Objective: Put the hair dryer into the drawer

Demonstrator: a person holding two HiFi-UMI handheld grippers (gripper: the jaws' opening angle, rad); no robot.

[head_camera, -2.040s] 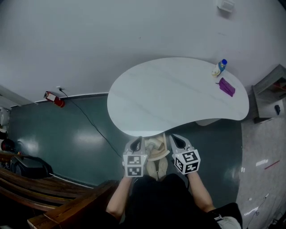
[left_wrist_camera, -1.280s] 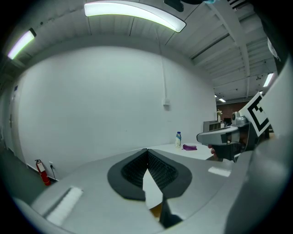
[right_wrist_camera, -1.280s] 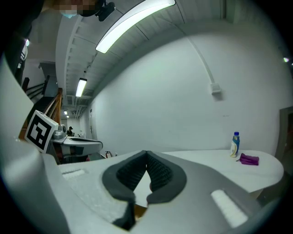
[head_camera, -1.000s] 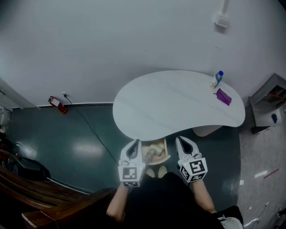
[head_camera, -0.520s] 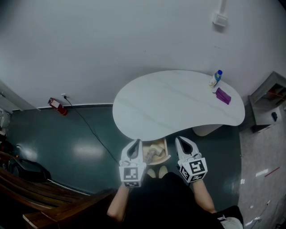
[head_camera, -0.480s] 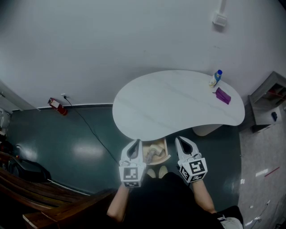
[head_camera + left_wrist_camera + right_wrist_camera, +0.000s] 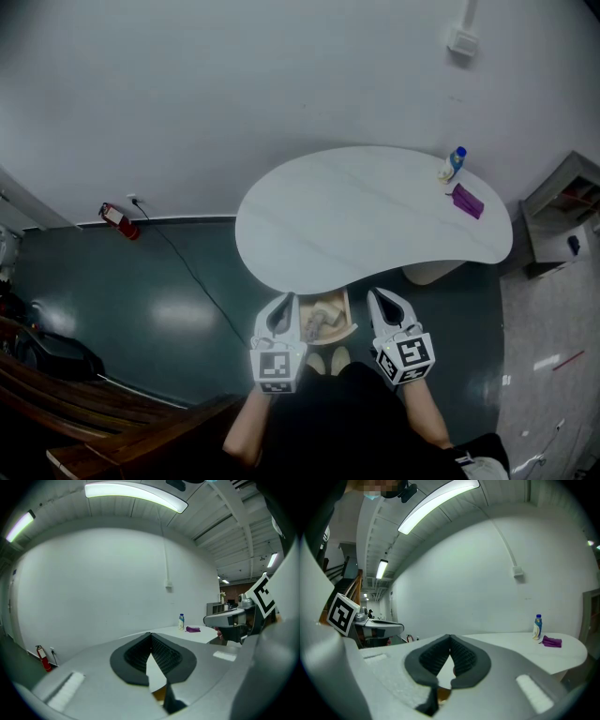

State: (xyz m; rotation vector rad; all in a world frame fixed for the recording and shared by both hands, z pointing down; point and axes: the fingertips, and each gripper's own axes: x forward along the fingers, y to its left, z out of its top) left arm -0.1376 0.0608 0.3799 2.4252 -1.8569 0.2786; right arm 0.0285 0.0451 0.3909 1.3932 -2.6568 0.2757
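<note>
Left gripper (image 7: 284, 302): jaws closed tip to tip with nothing between them. I hold it at the drawer's 9 o'clock side.
Right gripper (image 7: 380, 298): pads meet at the tip too, empty, at the drawer's 3 o'clock.
Drawer (image 7: 351, 321): pulled open under the 6 o'clock edge of the white table (image 7: 375, 216).
Hair dryer (image 7: 317, 322): I read the pale grey lump lying in the drawer as the dryer, so it looks already in.
Handling: I'd expect a light, rigid plastic shell, smooth and a little slippery. The handle is the place to take hold of it.
Hard to see: the dryer is too small to tell nozzle from handle, and I make out no cord. Both gripper views catch only a sliver of wood below the pads.
Elsewhere: bottle (image 7: 455, 164) and purple item (image 7: 466, 201) at the table's 2 o'clock.
</note>
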